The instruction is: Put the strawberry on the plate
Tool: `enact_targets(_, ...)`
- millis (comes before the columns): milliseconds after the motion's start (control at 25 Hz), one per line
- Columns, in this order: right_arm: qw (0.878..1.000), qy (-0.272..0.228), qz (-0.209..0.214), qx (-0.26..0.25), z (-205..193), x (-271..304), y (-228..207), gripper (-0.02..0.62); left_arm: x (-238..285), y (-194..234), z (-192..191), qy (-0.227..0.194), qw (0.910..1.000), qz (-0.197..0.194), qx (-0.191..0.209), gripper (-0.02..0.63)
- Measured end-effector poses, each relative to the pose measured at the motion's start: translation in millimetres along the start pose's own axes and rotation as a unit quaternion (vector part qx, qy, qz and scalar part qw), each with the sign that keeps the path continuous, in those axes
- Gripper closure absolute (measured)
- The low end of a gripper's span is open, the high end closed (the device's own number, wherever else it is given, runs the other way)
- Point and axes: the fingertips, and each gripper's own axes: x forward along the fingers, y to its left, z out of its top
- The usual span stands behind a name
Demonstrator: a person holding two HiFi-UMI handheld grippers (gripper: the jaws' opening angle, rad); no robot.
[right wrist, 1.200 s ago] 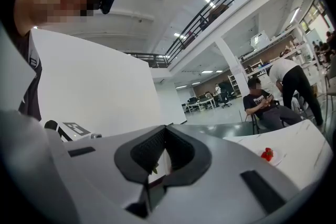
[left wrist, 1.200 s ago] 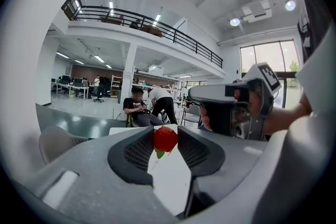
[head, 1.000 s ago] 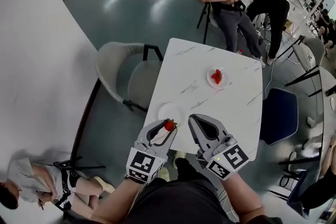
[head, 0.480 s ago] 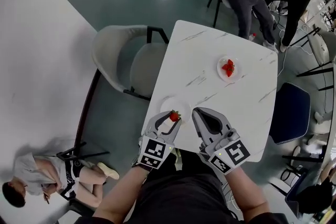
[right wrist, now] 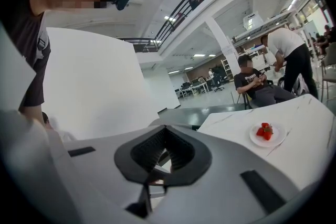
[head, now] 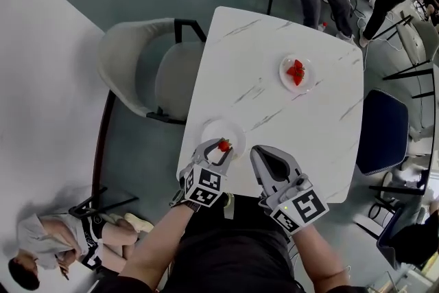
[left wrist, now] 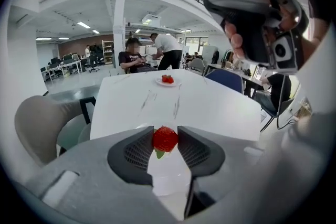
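Note:
My left gripper [head: 223,147] is shut on a red strawberry [head: 223,145], which it holds over the near white plate [head: 217,128] at the table's front left edge. The strawberry [left wrist: 165,139] sits pinched between the two dark jaw pads in the left gripper view. My right gripper [head: 264,156] hovers just right of it above the table edge, shut and empty; in its own view the jaws [right wrist: 164,152] meet with nothing between them. A second white plate [head: 297,73] with strawberries [right wrist: 264,131] stands at the table's far right.
The white marble table [head: 295,127] is square. A grey shell chair [head: 140,72] stands at its left, a dark blue chair [head: 381,130] at its right. Two people are beyond the far edge, and another person sits on the floor at lower left.
The left gripper has carried the strawberry forward, from just short of the table edge to over the near plate. The head camera has shifted, so the table sits lower in view.

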Motion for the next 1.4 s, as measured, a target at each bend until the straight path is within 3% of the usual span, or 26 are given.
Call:
enact_targets(320, 1.000, -0.001, -0.014, 0.011, -8, 8, -17, 0.592, 34, 10, -22, 0.050, 0.9983, -0.006, 0.027, 0.459)
enact_targets(920, 1.000, 0.004, -0.004, 0.021, -2, 18, -25, 0.592, 49, 8, -35, 0.089, 0.9945, -0.025, 0.049, 0.459)
enact_targets(1240, 0.999, 0.025, 0.005, 0.026, 4, 16, -16, 0.592, -4, 9, 2, 0.047, 0.9985, -0.024, 0.016, 0.458)
enact_targets(1400, 1.000, 0.026, 0.007, 0.016, 28, 17, -4, 0.592, -49, 0, 51, -0.007, 0.9995, -0.025, 0.020, 0.459)
